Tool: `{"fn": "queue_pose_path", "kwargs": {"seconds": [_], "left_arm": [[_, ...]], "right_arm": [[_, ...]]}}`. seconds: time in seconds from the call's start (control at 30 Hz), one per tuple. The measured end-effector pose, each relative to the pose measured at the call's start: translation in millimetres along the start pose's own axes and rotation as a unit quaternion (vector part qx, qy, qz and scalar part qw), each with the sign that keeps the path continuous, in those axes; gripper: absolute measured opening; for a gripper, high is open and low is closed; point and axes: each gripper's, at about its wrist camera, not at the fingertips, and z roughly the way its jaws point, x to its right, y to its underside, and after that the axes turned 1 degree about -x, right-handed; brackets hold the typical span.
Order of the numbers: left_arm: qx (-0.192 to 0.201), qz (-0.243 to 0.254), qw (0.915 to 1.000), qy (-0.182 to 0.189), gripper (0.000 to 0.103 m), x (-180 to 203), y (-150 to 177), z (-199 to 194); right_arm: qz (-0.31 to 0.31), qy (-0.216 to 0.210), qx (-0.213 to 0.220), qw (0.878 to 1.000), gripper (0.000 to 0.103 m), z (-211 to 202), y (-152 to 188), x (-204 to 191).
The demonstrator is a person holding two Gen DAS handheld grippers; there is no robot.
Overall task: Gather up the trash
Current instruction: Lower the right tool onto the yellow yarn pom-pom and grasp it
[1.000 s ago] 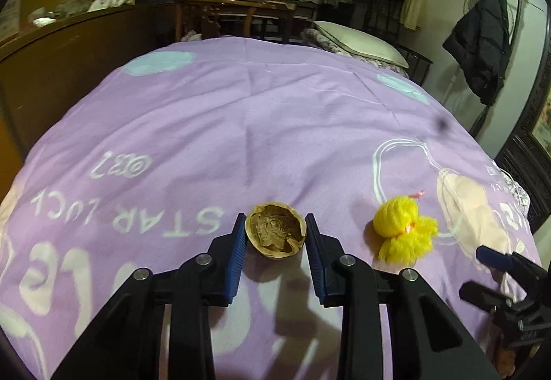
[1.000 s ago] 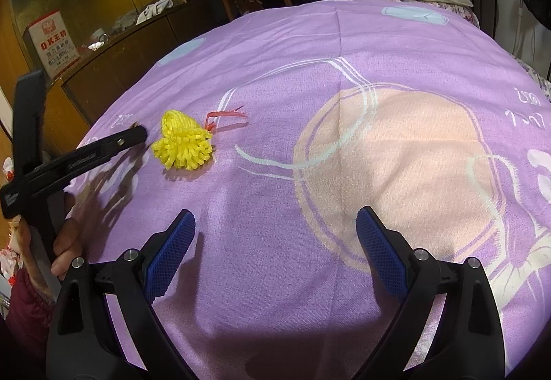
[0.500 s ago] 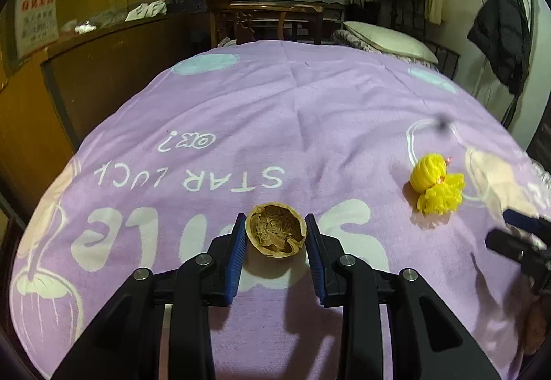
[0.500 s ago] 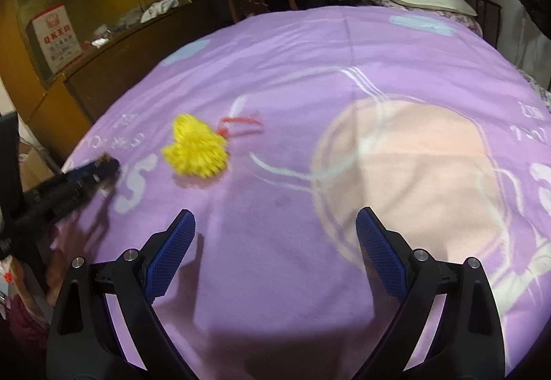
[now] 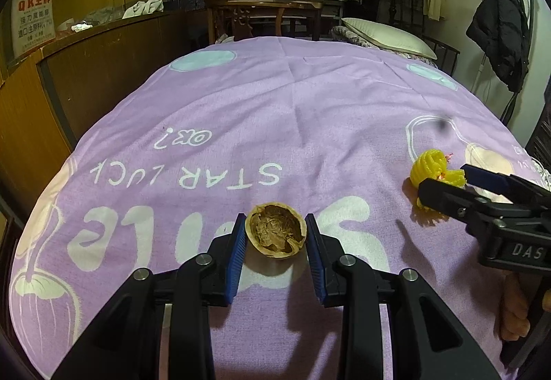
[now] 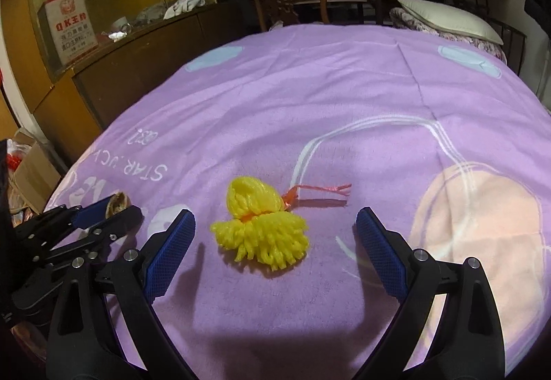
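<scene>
Half a brown walnut shell (image 5: 275, 230) sits between the blue pads of my left gripper (image 5: 275, 237), which is shut on it just above the purple bedspread (image 5: 292, 104). A yellow mesh bundle (image 6: 261, 221) with a red string lies flat on the bedspread. My right gripper (image 6: 274, 214) is open, with the bundle between its wide-apart fingers and clear of both pads. In the left wrist view the right gripper (image 5: 444, 178) reaches in from the right edge at the yellow bundle (image 5: 427, 168). The right wrist view shows the left gripper (image 6: 120, 207) with the shell (image 6: 118, 202) at the left.
A wooden cabinet (image 5: 86, 70) runs along the bed's left side. A wooden chair (image 5: 241, 14) and a pillow (image 5: 385, 39) are at the far end. A dark jacket (image 5: 499, 28) hangs at the right. A cardboard box (image 6: 34, 170) stands on the floor at the left.
My right gripper has moved left, so the yellow bundle now lies between its fingers. The left gripper still holds the shell and has swung a little left.
</scene>
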Motion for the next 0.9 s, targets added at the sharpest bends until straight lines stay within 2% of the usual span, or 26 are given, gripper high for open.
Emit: {"fn": "queue_pose_path", "kwargs": {"seconds": [0.1,0.3,0.37,0.47,0.57,0.9], "left_arm": [[0.001,0.0,1.0,-0.001,0.033,0.2,0.1,-0.1],[0.003,0.0,1.0,-0.003,0.033,0.9,0.1,0.3],[0.003,0.0,1.0,-0.003,0.033,0.8,0.2,0.3],[0.003,0.001,1.0,-0.003,0.033,0.7,0.1,0.4],[0.003,0.001,1.0,-0.003,0.033,0.6,0.1,0.5],[0.007,-0.003,1.0,-0.005,0.033,-0.3,0.7,-0.8]], "right_arm": [[0.007,-0.008,0.002,1.0,0.087,0.4,0.5,3.2],[-0.003,-0.018,0.0,1.0,0.07,1.7,1.9,-1.5],[-0.007,-0.024,-0.001,1.0,0.056,1.8,2.3,-3.1],[-0.013,-0.032,-0.002,0.999,0.04,1.7,3.0,-5.3],[-0.016,-0.035,0.004,0.999,0.038,-0.6,3.6,-7.0],[-0.012,-0.034,0.015,0.999,0.037,-7.0,4.8,-4.0]]}}
